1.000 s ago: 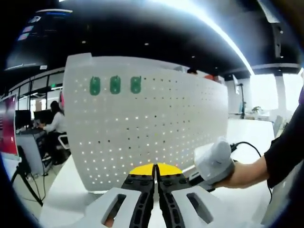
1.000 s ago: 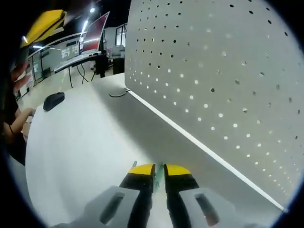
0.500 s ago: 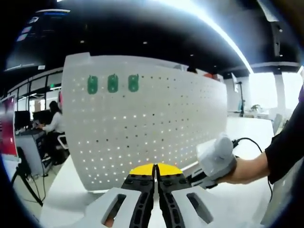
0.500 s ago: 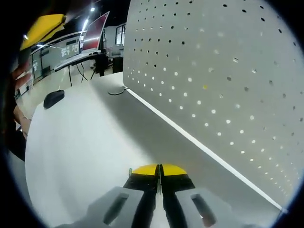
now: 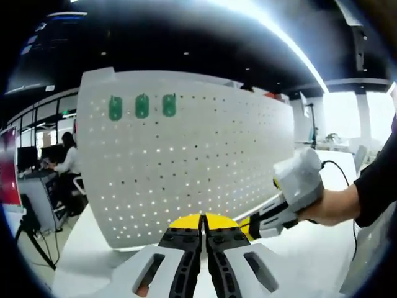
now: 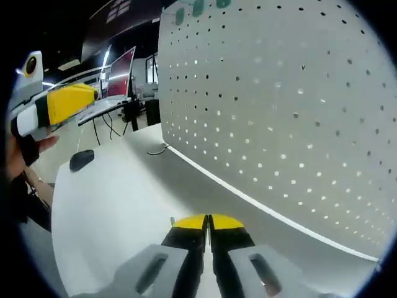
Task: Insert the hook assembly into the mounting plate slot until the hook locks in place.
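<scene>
Standing pegboard (image 5: 186, 155) carries three unlabelled green hooks (image 5: 142, 106).

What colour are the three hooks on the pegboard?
The three hooks are green, clearest in the left gripper view.

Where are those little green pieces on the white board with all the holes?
In the left gripper view, three green hooks sit side by side near the top left corner of the upright pegboard, well above the left gripper.

The right gripper (image 6: 207, 221), its jaws slightly parted a second ago, now has them pressed together and sits higher beside the white pegboard (image 6: 291, 118).
</scene>
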{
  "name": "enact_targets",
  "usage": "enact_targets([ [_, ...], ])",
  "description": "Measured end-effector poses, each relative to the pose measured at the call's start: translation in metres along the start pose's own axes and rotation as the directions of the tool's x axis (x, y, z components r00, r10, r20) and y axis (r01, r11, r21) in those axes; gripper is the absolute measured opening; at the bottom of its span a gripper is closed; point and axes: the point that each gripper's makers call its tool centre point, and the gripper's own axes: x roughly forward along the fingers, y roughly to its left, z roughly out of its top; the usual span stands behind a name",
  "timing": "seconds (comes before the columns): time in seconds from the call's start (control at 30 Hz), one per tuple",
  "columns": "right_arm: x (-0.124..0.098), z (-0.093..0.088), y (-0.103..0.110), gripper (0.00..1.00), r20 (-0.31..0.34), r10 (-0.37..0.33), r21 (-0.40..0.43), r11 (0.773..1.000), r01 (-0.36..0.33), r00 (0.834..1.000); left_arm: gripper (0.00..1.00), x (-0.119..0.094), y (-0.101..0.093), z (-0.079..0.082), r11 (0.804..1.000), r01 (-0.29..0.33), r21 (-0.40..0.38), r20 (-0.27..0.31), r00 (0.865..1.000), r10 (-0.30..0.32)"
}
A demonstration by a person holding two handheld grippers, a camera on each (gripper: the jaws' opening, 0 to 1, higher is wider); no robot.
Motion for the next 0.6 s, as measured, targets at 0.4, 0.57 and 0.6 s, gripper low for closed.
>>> enact_targets([
  [0.4,-0.05,0.039,0.021,0.0,0.155,0.117,0.041,0.991,-0.125,0.981,0.01,0.003,-0.014,-0.008,0.998,0.056,0.004,-0.037,0.998,-0.056],
  [0.57,-0.071,0.045,0.025,0.0,0.189,0.169,0.076,0.98,-0.186,0.967,0.01,0.005,-0.029,-0.009,0.993,0.12,0.002,-0.045,0.992,-0.12],
  [0.6,-0.074,0.046,0.026,0.0,0.198,0.173,0.077,0.978,-0.192,0.965,0.01,0.005,-0.033,-0.01,0.991,0.136,0.0,-0.047,0.99,-0.136],
])
